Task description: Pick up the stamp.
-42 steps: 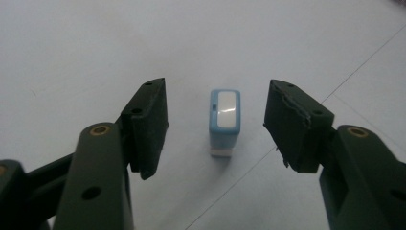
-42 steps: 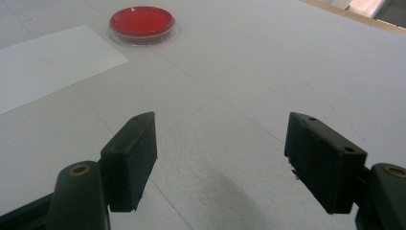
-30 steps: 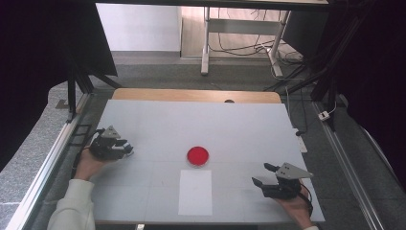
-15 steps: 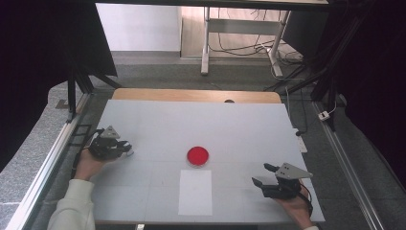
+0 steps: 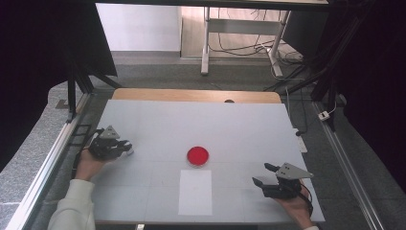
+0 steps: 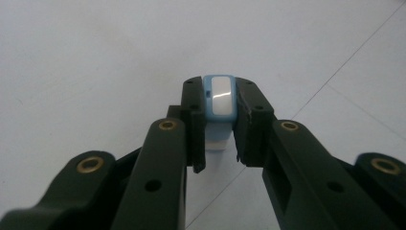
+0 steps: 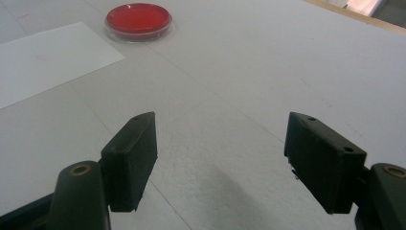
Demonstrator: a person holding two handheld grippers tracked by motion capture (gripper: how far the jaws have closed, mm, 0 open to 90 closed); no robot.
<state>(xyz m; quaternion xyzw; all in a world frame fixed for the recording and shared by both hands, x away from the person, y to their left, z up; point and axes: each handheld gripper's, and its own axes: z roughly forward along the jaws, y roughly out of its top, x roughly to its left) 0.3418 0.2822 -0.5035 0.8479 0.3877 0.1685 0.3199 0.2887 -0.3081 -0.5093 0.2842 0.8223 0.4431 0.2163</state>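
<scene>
Left gripper: jaws have just been closing and now press from both sides on a small blue-and-white block. The block stands upright between the pads, its lower end at or just above the worktop; contact with the surface cannot be confirmed. In the high view this gripper sits at the worktop's left edge, held in the person's left hand, with the block visible as a pale speck at the tips.

Right gripper: jaws wide apart, nothing between them, bare worktop below. In the high view it lies near the front right corner, held in the right hand, pointing toward the centre.

Other items: a red dish sits at mid-worktop, between the two grippers and well apart from both. A white sheet lies flat just in front of the dish, its far edge near the dish rim. In the right gripper view the dish and the sheet appear at upper left, beyond the jaws.
</scene>
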